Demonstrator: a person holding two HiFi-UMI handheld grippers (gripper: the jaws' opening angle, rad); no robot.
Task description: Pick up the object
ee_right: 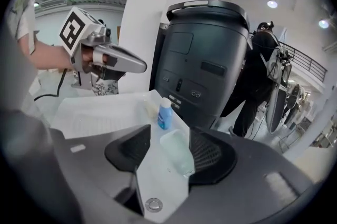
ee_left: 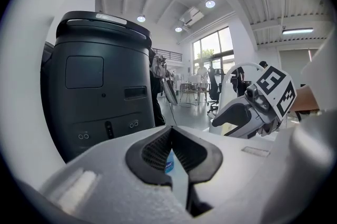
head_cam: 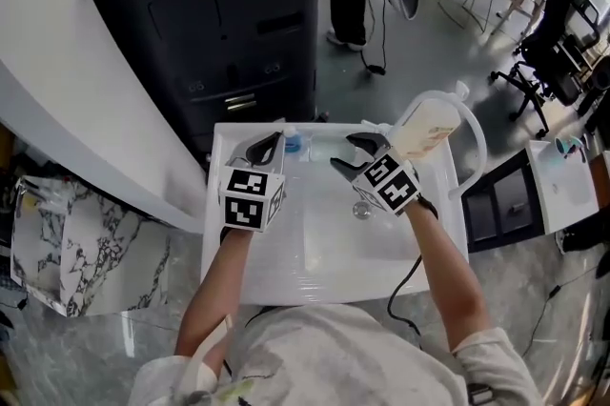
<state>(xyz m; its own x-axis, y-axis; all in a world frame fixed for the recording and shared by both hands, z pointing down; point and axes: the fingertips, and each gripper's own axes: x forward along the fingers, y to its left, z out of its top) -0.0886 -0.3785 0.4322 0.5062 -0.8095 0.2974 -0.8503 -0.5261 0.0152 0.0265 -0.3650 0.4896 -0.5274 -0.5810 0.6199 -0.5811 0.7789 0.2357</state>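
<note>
L claw (ee_left: 169, 130) tips together, nothing gripped; small blue bottle (ee_left: 168, 165) shows thru the slit under them. R claw (ee_right: 169, 131) open, empty, over white sink (head_cam: 238, 273) w/ drain (ee_right: 152, 204). Bottle stands upright on sink's back rim, untouched, just beside L claw's tip. Dark machine (head_cam: 219, 23) behind.

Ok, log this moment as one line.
left claw: shut, empty | right claw: open, over white sink basin | small blue plastic bottle: upright on basin's far rim, untouched
</note>
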